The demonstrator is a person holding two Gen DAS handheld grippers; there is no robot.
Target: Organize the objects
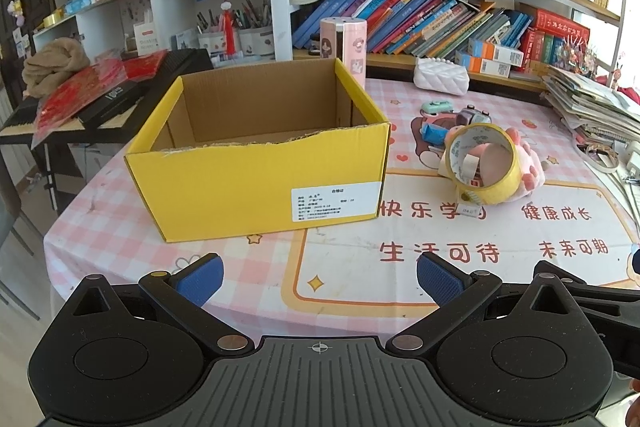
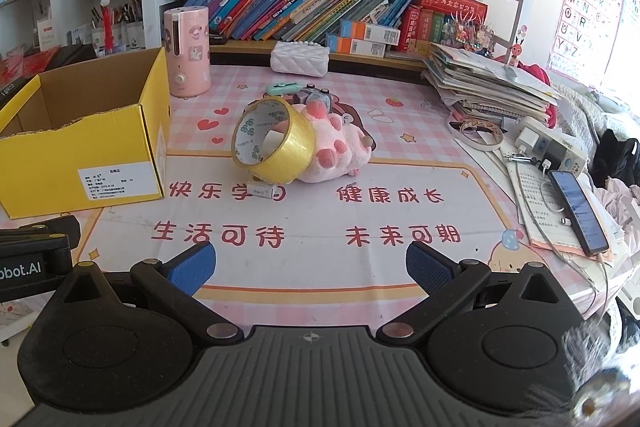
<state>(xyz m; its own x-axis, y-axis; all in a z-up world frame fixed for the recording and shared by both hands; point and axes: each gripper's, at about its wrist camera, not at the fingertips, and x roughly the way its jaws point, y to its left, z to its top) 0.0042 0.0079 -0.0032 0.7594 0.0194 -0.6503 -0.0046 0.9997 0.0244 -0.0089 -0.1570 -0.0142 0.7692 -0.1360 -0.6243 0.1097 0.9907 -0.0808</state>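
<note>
An open, empty yellow cardboard box [image 1: 256, 183] stands on the pink checked table, seen also at the left of the right wrist view [image 2: 80, 155]. Right of it lies a pile: a yellow tape roll [image 1: 486, 163] [image 2: 276, 143] leaning on a pink plush toy [image 1: 528, 171] [image 2: 340, 151], a small white box [image 2: 262, 190] under the roll, a toy camera [image 1: 474, 115] [image 2: 316, 94], a mint green item [image 1: 436, 107] [image 2: 284, 89] and a blue item [image 1: 434, 135]. My left gripper [image 1: 318, 279] is open and empty, in front of the box. My right gripper [image 2: 310, 269] is open and empty, in front of the pile.
A pink cylinder appliance [image 2: 187, 51] stands behind the box. A white quilted pouch [image 2: 300, 61] lies at the back. A stack of papers [image 2: 488, 83], a power strip [image 2: 556, 147] and a phone [image 2: 576, 211] crowd the right side. Bookshelves [image 1: 440, 15] line the back.
</note>
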